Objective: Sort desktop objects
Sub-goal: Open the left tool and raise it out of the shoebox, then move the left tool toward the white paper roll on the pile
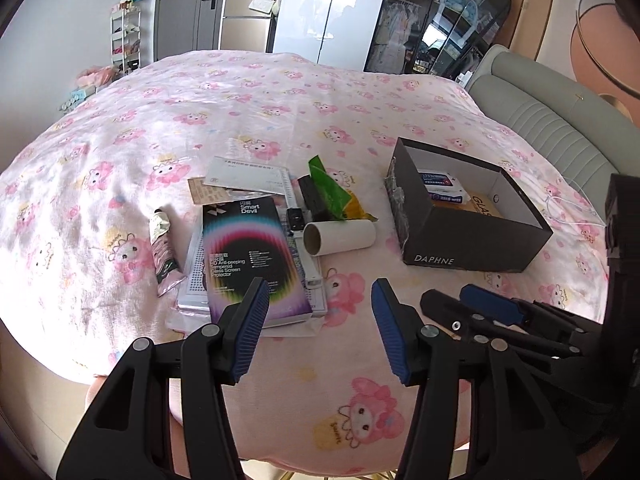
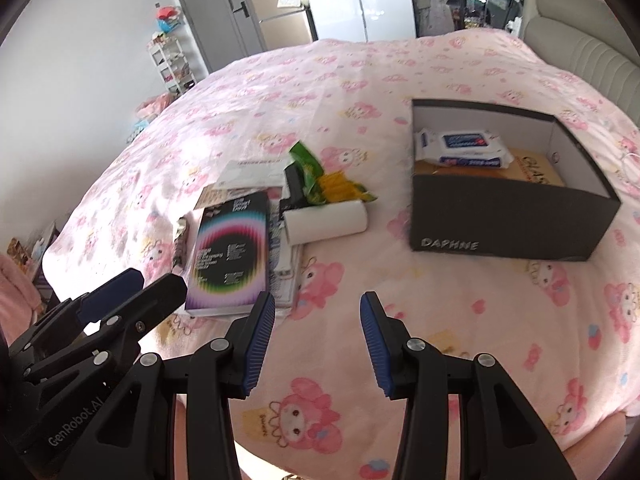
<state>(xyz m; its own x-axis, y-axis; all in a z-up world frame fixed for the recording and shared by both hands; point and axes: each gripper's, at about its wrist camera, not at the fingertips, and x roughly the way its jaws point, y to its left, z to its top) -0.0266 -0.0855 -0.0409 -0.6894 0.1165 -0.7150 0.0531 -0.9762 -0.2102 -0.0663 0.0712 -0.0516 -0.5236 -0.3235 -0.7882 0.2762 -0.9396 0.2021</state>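
Two sets of tongs, both part open and empty: left tongs (image 1: 320, 320) above the near edge of the pile, right tongs (image 2: 318, 340) just beside them over bare bedspread. Nothing between either pair of blue ribbed pads (image 1: 252, 324).

Support: pink cartoon-print bedspread (image 1: 200, 120) on a bed, no bench in view.

Things to sort, in a loose pile left of centre: black rainbow-printed flat screen-protector box (image 1: 252, 256) on top of white perforated sheets (image 1: 196, 264); white cardboard tube lying on its side (image 1: 340, 237) touching the pile's far right corner; green and yellow crumpled wrapper (image 1: 332, 192) behind the tube; dark squeezed tube of cream (image 1: 162, 248) just left of the pile, apart from it.

Destination, judged: open black cardboard shoebox marked DAPHNE (image 1: 468, 244), well right of the pile, already holding a white and blue wipes pack (image 2: 460, 146) on an orange flat packet (image 2: 536, 172).

Step in hand, judged: approach to the next item. Next move: descent onto one item, likely the flat box or cardboard tube, pads either side, then closure and carry rightward into the shoebox.
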